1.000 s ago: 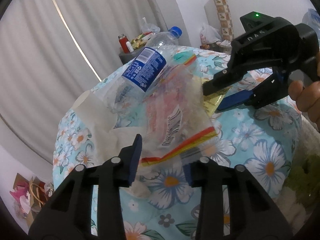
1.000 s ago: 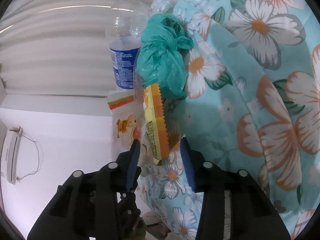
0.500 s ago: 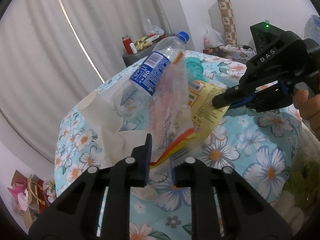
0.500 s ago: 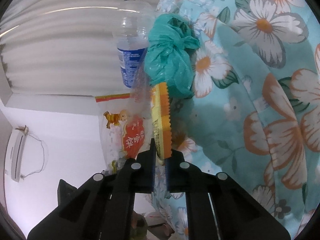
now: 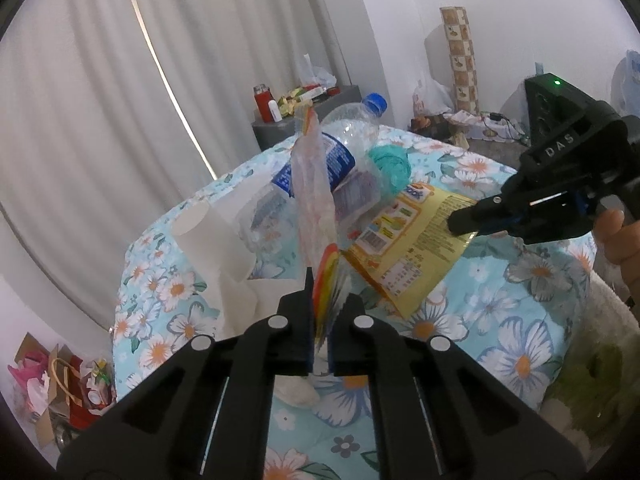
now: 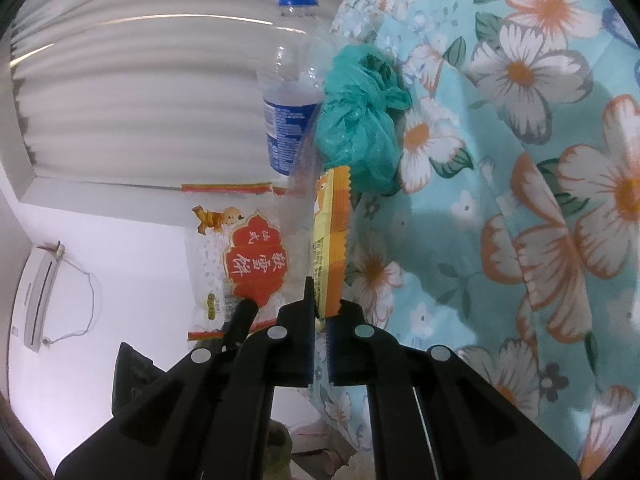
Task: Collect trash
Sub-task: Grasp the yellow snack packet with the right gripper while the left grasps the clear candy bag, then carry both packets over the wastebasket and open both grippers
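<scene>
Left gripper (image 5: pixel 320 316): one, jaws pinching the striped end of the clear snack bag (image 5: pixel 314 200), which is standing up on edge from between its fingers.
Right gripper (image 6: pixel 319 316): one, jaws clamping the edge of the yellow wrapper (image 6: pixel 330 248); a hand (image 5: pixel 618 248) is gripping its handle.
Snack wrappers: two, one in each gripper, both lifting off the floral bedspread (image 5: pixel 500 320).
Plastic bottle (image 5: pixel 344 152): one, blue cap, lying beyond the left gripper's tips, behind the clear bag.
Teal plastic bag (image 6: pixel 360 120): one, crumpled, sitting just past the yellow wrapper's far end, ahead of the right gripper.
White paper (image 5: pixel 216 236): one crumpled sheet, lying ahead and to the left of the left gripper.
</scene>
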`<state>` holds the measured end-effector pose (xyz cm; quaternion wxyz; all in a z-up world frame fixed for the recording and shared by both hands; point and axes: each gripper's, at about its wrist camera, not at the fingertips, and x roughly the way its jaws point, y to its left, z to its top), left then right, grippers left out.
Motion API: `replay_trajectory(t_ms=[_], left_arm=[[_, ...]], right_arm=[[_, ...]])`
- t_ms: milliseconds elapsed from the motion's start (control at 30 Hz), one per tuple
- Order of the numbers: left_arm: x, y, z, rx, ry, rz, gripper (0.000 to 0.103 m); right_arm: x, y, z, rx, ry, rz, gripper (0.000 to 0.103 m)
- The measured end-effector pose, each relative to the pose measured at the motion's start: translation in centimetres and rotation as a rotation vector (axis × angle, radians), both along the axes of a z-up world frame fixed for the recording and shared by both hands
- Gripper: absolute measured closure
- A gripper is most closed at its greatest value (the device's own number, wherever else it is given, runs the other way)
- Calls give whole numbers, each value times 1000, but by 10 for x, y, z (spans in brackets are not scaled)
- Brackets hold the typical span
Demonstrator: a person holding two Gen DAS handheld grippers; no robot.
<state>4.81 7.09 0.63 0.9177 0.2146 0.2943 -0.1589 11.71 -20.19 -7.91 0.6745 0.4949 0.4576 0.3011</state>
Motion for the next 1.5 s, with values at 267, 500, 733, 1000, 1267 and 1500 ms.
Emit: replay_trajectory(t_ms=[267, 500, 733, 1000, 1267, 1500], left_arm=[[-9, -7, 17, -27, -28, -2, 101], [-17, -14, 31, -58, -48, -17, 101], [-20, -26, 45, -98, -35, -52, 101], [-23, -41, 58, -141, -40, -81, 101], [-24, -65, 64, -133, -52, -126, 101], [-21, -91, 66, -124, -53, -179, 101]], right_arm=[[-25, -39, 15, 9, -42, -28, 99], [-56, -72, 19, 0, -65, -73, 99], [-85, -102, 22, 20, -76, -125, 99], [-89, -116, 26, 30, -105, -174, 99], [-96, -141, 25, 51, -130, -229, 99], [-91, -154, 20, 74, -143, -275, 99]])
